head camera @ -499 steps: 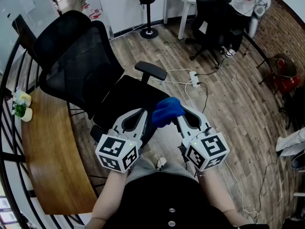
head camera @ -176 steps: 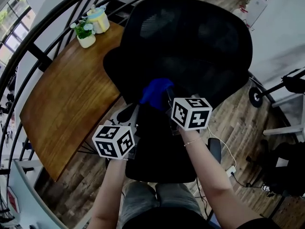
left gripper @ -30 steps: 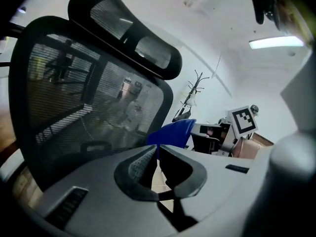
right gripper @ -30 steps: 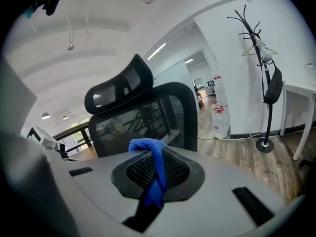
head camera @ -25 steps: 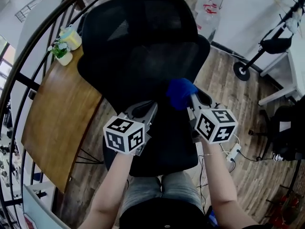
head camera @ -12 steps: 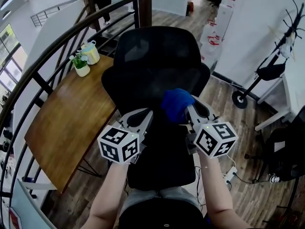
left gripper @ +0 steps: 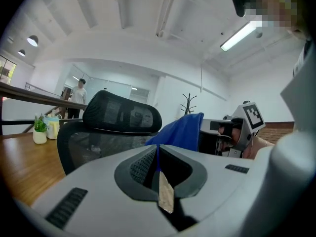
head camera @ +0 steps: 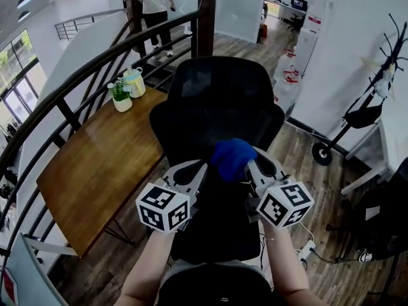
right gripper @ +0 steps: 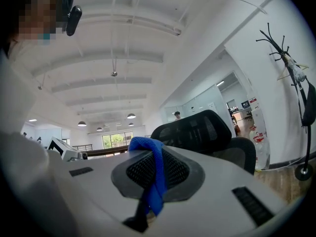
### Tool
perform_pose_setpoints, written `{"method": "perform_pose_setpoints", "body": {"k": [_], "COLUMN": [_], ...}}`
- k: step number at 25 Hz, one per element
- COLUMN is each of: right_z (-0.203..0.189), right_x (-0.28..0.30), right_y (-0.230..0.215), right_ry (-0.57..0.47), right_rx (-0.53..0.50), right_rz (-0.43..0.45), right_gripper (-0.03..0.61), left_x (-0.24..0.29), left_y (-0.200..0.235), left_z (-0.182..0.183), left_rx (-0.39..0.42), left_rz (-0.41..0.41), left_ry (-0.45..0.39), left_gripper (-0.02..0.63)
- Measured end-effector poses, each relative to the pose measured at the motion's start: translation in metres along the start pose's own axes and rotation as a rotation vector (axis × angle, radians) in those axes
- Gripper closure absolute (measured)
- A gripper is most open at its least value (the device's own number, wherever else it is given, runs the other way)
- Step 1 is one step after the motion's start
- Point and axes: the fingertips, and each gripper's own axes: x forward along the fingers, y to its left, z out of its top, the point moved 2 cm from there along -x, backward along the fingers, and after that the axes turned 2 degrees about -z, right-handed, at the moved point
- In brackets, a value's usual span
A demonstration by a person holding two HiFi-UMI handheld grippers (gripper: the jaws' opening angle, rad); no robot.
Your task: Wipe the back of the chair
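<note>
The black mesh office chair stands directly in front of the person, its backrest facing the head view and its headrest at the top. The seat lies below and between the two forearms.

The blue cloth is bunched at the lower edge of the backrest, in front of the mesh. No view shows whether it touches the mesh.

The right gripper is clamped on the blue cloth. In the right gripper view the jaws are closed together, and a strip of the cloth runs down between them from a fold on top.

The left gripper is just beside the cloth, on its left. In the left gripper view the jaws are closed together with nothing between them; beyond them are the cloth and the chair.

A wooden desk is on the chair's left, bordered by a dark curved railing. A potted plant and a lidded cup stand at the desk's far end, just beside each other. A person stands beyond the railing. A coat rack stands on the wood floor at the right.
</note>
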Motion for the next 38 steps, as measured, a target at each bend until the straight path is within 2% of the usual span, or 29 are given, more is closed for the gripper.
{"method": "perform_pose_setpoints", "body": {"k": [6,11,16,38], "right_z": [-0.016,-0.027,-0.030,-0.044], "right_x": [-0.006,-0.008,-0.010,-0.011], "right_y": [0.006,0.009,0.012,0.012], "right_ry": [0.028,0.053,0.058,0.101], "right_rx": [0.017,0.031,0.030,0.035], "right_rz": [0.012,0.015,0.018,0.021], "right_gripper": [0.541,0.541,0.541,0.541], "left_x": [-0.003,-0.006,-0.008,-0.004], "left_y": [-0.005,-0.001,0.002,-0.008], "left_z": [-0.006,-0.018,-0.021,-0.040], "left_rx": [-0.020,-0.049,-0.079,-0.115], "left_rz": [-0.009,0.015,0.029,0.012], "left_ry": [-0.010,0.019,0.012,0.055], "left_gripper": [0.589,0.589,0.589,0.589]}}
